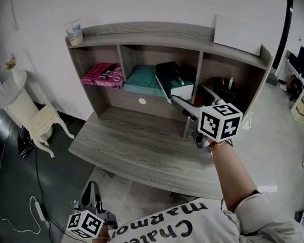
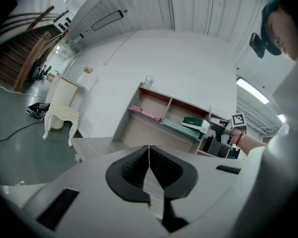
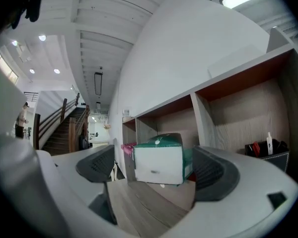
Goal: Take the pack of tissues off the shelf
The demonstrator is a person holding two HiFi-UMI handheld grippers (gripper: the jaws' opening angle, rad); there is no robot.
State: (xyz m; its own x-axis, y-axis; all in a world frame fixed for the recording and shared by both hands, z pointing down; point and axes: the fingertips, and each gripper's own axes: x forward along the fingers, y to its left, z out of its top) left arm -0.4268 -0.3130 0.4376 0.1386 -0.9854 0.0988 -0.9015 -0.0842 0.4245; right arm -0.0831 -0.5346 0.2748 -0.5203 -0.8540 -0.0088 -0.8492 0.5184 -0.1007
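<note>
**Right arm out to the shelf, tongs spread wide**

Stretches the right arm forward over the desk point(image 1: 142, 146), elbow nearly straight, a beaded bracelet point(image 1: 219, 145) on the wrist just behind the marker cube point(image 1: 220, 121). Holds the right tongs point(image 1: 188, 93) level at the mouth of the shelf's point(image 1: 167, 34) middle compartment, spread wide and gripping nothing. Frames the pack of tissues point(image 3: 158, 162) between the two pads (a gap shows beside the left pad, and neither one presses). Leaves that pack lying in the middle compartment, green on top, white end outward, tilted against a teal stack point(image 1: 142, 81). Carries the left tongs point(image 2: 149, 155) low by the waist, short of the desk's front edge, pointing roughly level toward the shelf, pads pressed together with nothing between them.

Reads, upside down on the white shirt point(image 1: 192, 227), only "Chate" and "marmo". Cannot make out the print on the pink box point(image 1: 102, 75) in the left compartment, nor the small mark on the pack's white end.
</note>
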